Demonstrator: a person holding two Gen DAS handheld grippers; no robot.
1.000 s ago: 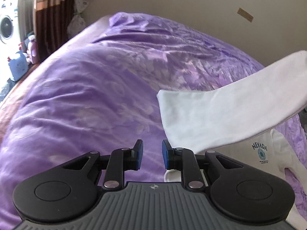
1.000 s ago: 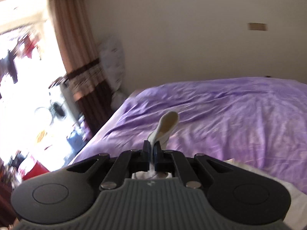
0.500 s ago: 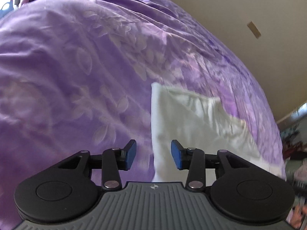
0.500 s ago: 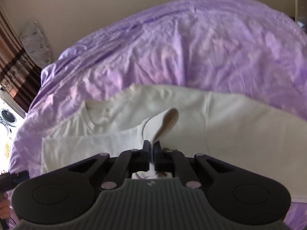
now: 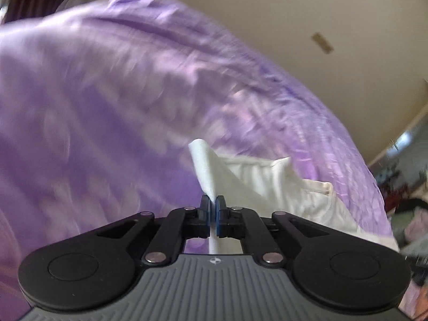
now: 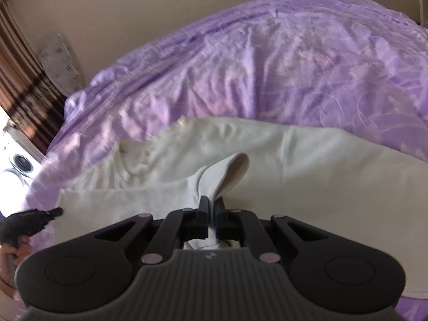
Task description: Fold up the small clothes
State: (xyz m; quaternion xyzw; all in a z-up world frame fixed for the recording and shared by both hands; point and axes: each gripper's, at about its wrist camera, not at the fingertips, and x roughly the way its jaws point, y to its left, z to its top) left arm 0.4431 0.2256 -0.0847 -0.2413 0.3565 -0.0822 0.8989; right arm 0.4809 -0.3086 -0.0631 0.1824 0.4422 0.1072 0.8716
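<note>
My white shirt (image 6: 307,187) is soft matt cloth, like cotton, with small wrinkles. The bed cover (image 6: 294,67) is purple cloth with a light sheen and a pale leaf pattern. My left gripper (image 5: 213,203) is matt black plastic with small shiny metal rivets, and its grey base looks ribbed.

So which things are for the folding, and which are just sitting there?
For the folding:
- white shirt
- left gripper, shut on the shirt's edge
- right gripper, shut on a fold of the shirt

Just there:
- purple bedspread
- striped curtain
- washing machine
</note>
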